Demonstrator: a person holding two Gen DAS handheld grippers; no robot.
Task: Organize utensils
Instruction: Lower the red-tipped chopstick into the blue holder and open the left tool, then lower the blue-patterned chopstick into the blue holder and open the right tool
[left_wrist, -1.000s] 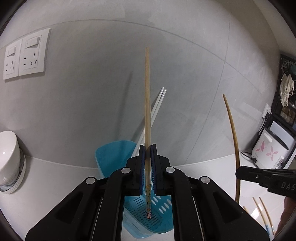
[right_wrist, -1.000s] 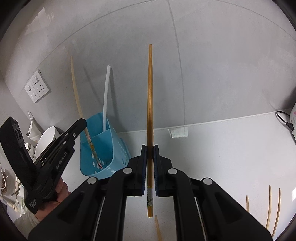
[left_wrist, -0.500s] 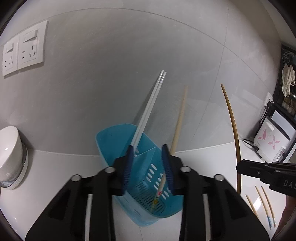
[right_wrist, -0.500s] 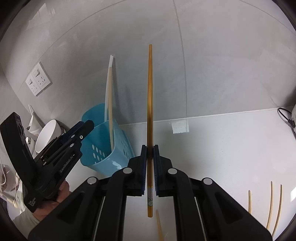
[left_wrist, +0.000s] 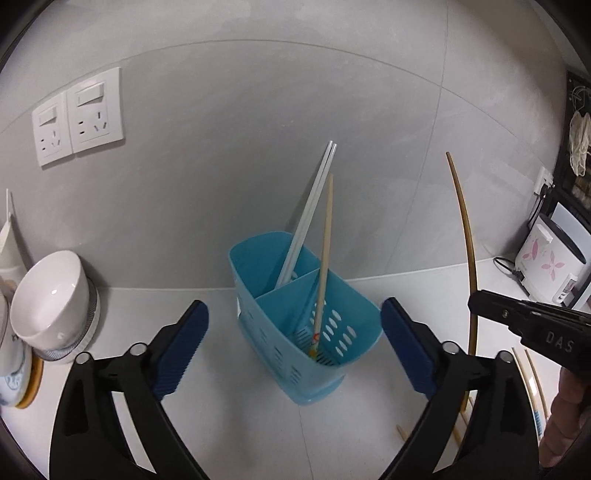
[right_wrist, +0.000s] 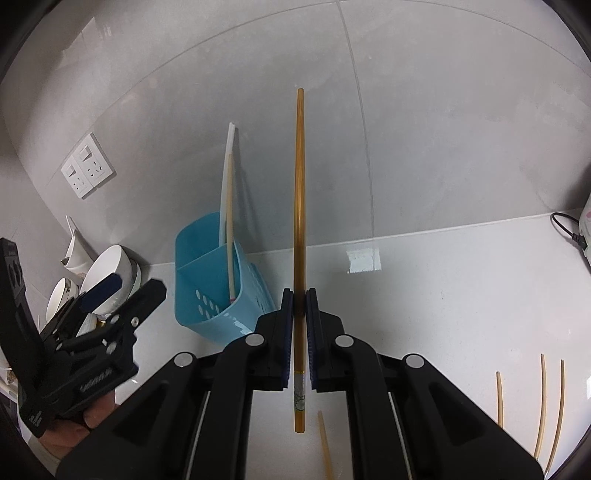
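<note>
A blue two-compartment utensil holder (left_wrist: 295, 343) stands on the white counter against the wall; it also shows in the right wrist view (right_wrist: 207, 291). A light wooden chopstick (left_wrist: 325, 254) leans in its near compartment beside white chopsticks (left_wrist: 310, 210). My left gripper (left_wrist: 295, 347) is open and empty, just in front of the holder. My right gripper (right_wrist: 299, 332) is shut on a dark amber chopstick (right_wrist: 300, 206), held upright to the right of the holder; this chopstick also shows in the left wrist view (left_wrist: 466, 236).
White bowls (left_wrist: 51, 295) are stacked at the left by the wall sockets (left_wrist: 77, 118). Several loose chopsticks (right_wrist: 543, 402) lie on the counter at the right. A white rice cooker (left_wrist: 550, 266) stands at the far right.
My left gripper opened and let go of the light chopstick, which dropped into the holder. It then drew back with jaws wider. My right gripper kept its chopstick and shifted slightly.
</note>
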